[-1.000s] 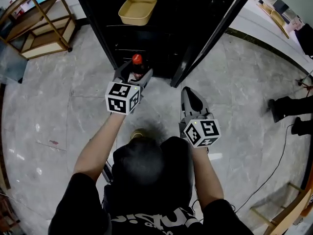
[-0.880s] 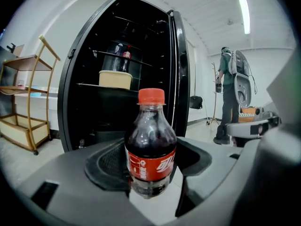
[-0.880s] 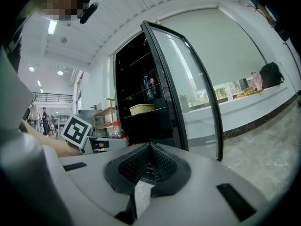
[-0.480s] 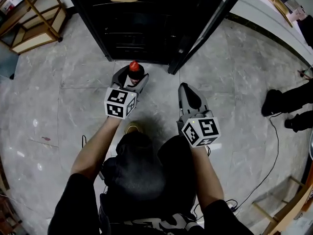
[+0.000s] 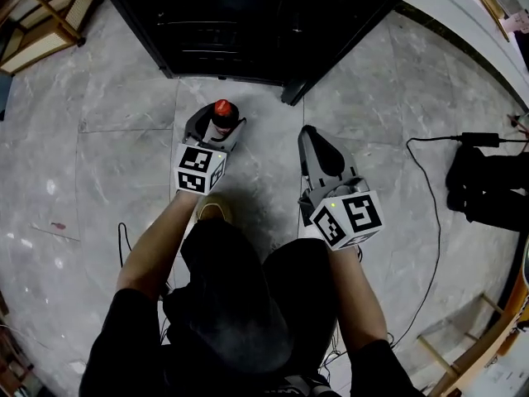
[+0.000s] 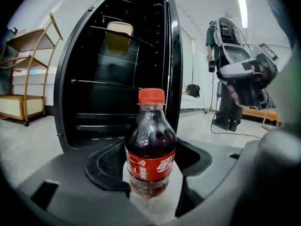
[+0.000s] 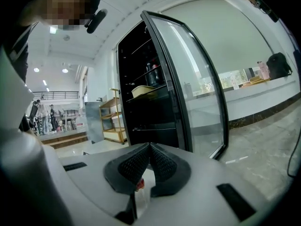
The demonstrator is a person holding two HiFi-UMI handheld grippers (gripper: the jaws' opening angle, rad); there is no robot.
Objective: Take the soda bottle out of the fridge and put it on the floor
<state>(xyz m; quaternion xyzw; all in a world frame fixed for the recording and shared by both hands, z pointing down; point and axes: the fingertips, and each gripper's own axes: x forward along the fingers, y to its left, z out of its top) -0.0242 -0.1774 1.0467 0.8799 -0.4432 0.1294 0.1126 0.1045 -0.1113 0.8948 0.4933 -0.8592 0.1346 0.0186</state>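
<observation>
Ok, near end first: both forearms reach forward, with a marker cube at the back of each gripper. Left gripper is clamped on the bottle, one pad on each side of its lower body, at and below the red label. Bottle is upright: long axis vertical, red cap up, dark soda up to the shoulder. It sits low over the floor, just outside the fridge and ahead of its open front. Can't tell whether the base touches the tile. Right gripper is closed with nothing held, pad tips meeting. It's beside the left one, apart from it, also pointing toward the fridge. Floor is grey marble-look tile. Fridge is black, door swung open on the right, wire shelves inside, a yellow tub on an upper shelf. Wooden rack stands left of the fridge. Black cable runs across the floor on the right, near another person's dark shoes.
</observation>
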